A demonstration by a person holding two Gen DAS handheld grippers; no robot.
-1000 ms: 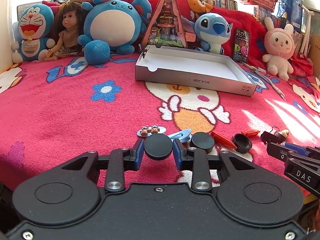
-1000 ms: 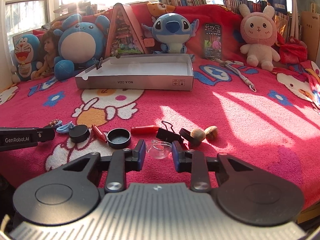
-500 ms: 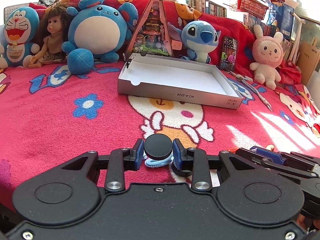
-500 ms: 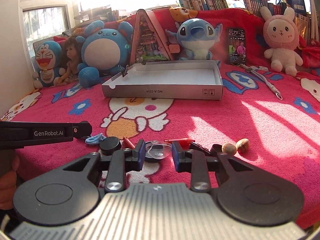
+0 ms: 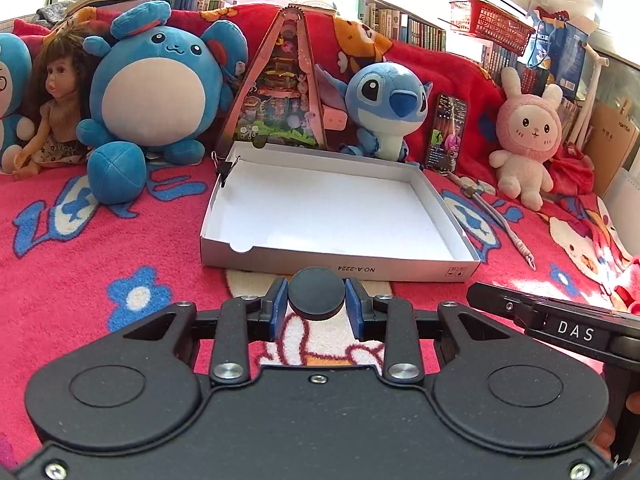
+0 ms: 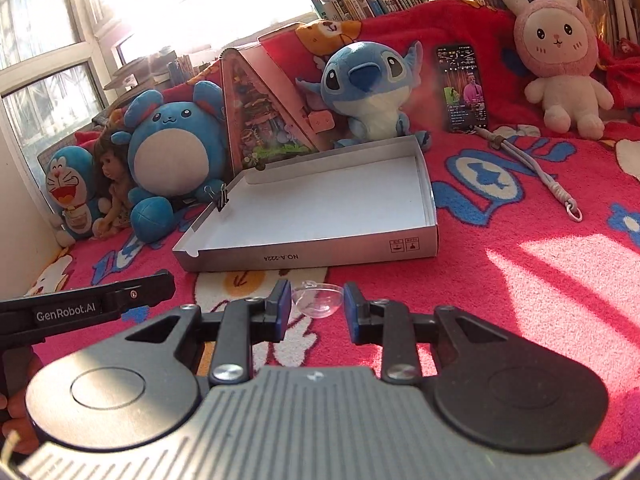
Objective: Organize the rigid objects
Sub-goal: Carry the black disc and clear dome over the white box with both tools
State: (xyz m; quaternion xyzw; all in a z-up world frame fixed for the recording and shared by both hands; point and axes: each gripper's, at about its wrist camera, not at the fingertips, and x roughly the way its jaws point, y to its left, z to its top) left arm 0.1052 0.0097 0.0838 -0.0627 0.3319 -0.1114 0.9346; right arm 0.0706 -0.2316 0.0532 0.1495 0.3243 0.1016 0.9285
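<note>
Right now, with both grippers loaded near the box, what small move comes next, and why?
Probably carry both on over the white box's near wall, then release. The left gripper holds a black disc, the right gripper a clear cup, both short of the box.

Black cap (image 5: 316,294), clear cup (image 6: 318,301) near open box (image 5: 340,258).

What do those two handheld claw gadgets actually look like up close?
Both are matte black with two round discs on the body, silver screws and angular linkage arms that end in fingers with blue pads. The left gripper has an all-black body and white "GenRobot.AI" lettering on its side. The right gripper has a ribbed grey centre plate and a "DAS" label on its side. No cables or sleeves show.
</note>
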